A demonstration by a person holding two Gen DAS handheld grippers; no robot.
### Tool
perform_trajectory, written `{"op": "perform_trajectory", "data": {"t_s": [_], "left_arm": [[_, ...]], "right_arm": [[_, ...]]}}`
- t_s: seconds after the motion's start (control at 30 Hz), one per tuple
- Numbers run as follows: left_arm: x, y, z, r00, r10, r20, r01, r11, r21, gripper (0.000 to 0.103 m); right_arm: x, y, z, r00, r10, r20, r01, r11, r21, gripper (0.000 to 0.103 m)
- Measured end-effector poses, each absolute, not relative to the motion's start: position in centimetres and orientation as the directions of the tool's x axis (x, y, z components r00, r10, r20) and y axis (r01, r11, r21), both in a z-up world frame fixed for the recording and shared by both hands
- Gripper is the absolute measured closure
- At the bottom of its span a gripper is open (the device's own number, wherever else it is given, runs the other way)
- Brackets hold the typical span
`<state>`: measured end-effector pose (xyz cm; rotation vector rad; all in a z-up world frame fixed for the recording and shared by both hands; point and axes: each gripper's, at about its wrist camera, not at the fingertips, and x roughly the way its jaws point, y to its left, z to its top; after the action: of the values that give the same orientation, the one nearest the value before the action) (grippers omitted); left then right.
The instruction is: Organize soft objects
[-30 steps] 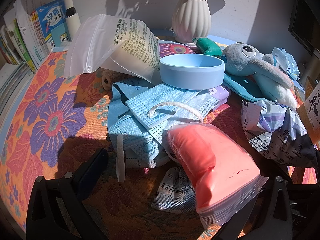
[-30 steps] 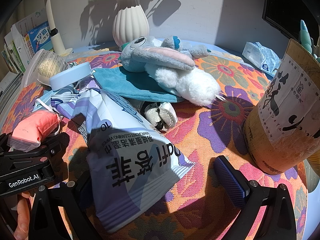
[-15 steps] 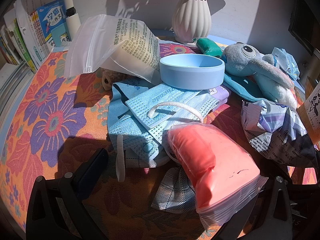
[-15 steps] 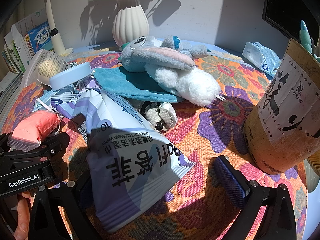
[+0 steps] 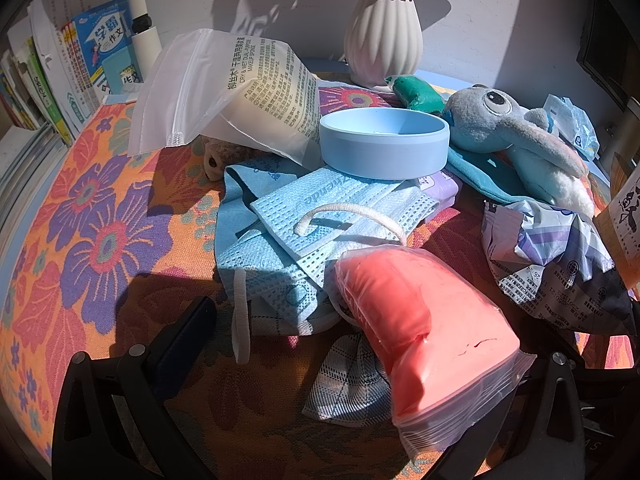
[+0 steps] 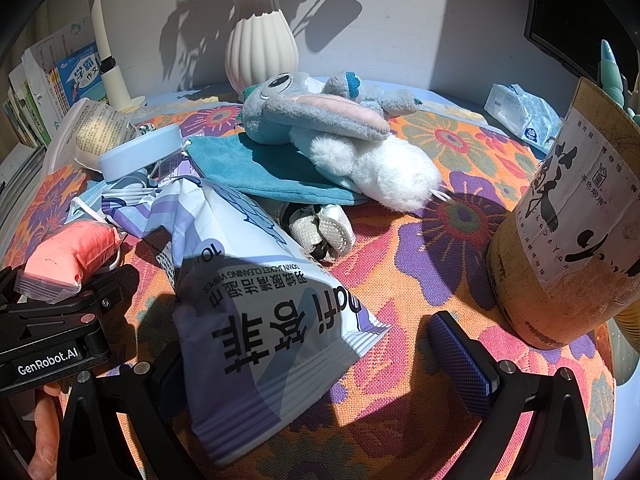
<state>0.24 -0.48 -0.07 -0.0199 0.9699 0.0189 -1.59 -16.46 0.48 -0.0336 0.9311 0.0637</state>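
One pink clay bag [image 5: 424, 320], one wipes packet [image 6: 256, 312], one plush rabbit [image 6: 336, 136], one blue ring [image 5: 384, 144]; left gripper [image 5: 340, 344] and right gripper [image 6: 312, 344] both spread wide.

Bagged pink clay [image 5: 424, 332] lies tilted beside crumpled blue masks [image 5: 320, 216].

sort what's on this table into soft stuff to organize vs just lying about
To organize: plush toy, face masks, pink clay bag, wipes pack, teal cloth, sponge bag.

Lying about: vase, books, blue lid, tube.
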Motion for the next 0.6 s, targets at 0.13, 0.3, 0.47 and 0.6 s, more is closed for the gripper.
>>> {"op": "perform_trajectory", "data": {"t_s": [0.13,0.3,0.47,0.6], "left_arm": [[0.2,-0.5,-0.1,0.565,0.007,-0.825,-0.025,1.0,-0.008,0.0],[0.2,-0.5,-0.1,0.565,0.008,-0.825,-0.025,1.0,-0.007,0.0],[-0.5,-0.4,0.3,0.543,0.003,-0.84,-0.02,1.0,-0.009,0.0],[-2.8,-0.1,0.5,0.525,-0.026,-0.851,0.021,1.0,-0.018,0.0]], "right_arm": [[-1.6,-16.5,0.5,0.595,0.04,-0.802,-0.069,0.998,-0.001,0.0],[-1.6,-16.5,0.5,0.595,0.041,-0.803,-0.069,0.998,-0.001,0.0],[-1.7,-16.4,0.3,0.585,0.048,-0.81,-0.079,0.997,0.003,0.0],[-2.9,-16.6,0.4,0.536,0.065,-0.842,-0.113,0.994,0.005,0.0]]}}
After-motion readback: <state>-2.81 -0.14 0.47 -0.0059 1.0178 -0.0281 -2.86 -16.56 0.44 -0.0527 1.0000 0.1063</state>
